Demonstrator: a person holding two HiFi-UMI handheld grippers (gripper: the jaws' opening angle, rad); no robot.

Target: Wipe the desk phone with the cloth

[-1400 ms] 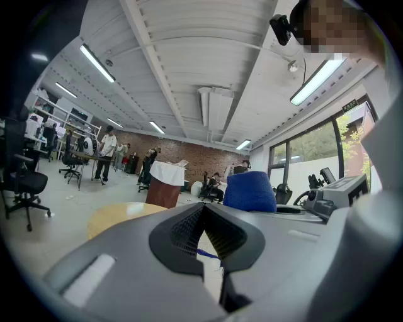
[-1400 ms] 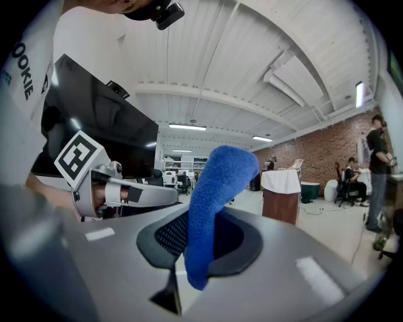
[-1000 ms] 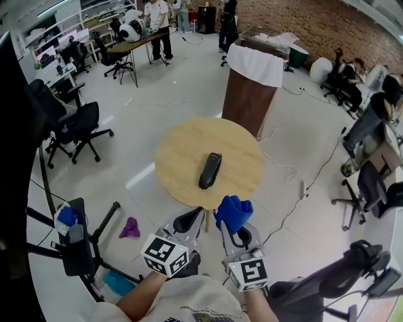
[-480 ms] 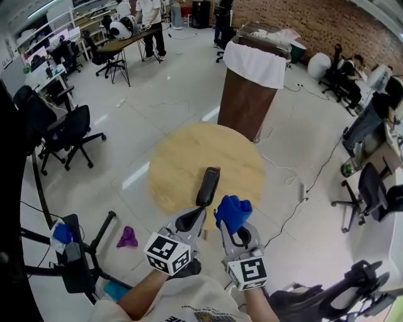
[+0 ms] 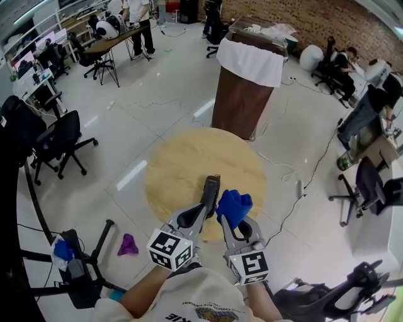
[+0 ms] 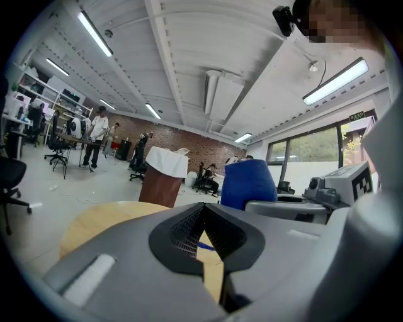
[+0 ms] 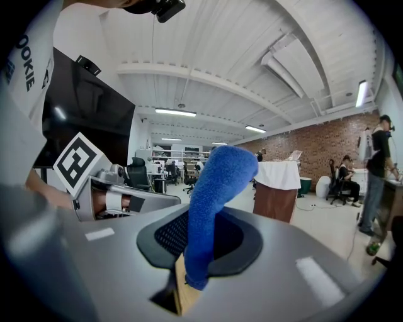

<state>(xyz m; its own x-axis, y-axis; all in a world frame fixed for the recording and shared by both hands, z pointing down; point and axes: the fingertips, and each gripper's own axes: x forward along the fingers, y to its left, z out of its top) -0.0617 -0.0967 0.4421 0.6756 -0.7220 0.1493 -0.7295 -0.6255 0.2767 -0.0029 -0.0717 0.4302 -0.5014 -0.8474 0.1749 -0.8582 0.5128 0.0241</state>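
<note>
Table (image 5: 176, 166), round, wooden, bearing desk phone (image 5: 211, 187); glossy floor (image 5: 157, 107), brick wall (image 5: 308, 17) beyond.

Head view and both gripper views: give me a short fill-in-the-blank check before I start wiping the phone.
The right gripper is shut on a ___ cloth.
The left gripper is shut and holds ___.
The black desk phone lies on a wooden table whose top is ___ in shape.
Missing words: blue; nothing; round.

Grey left gripper (image 5: 200, 212) and right gripper (image 5: 228, 221) each bear a white cube (image 5: 169, 249) of black square markers; white printed shirt (image 5: 189, 303).
</note>
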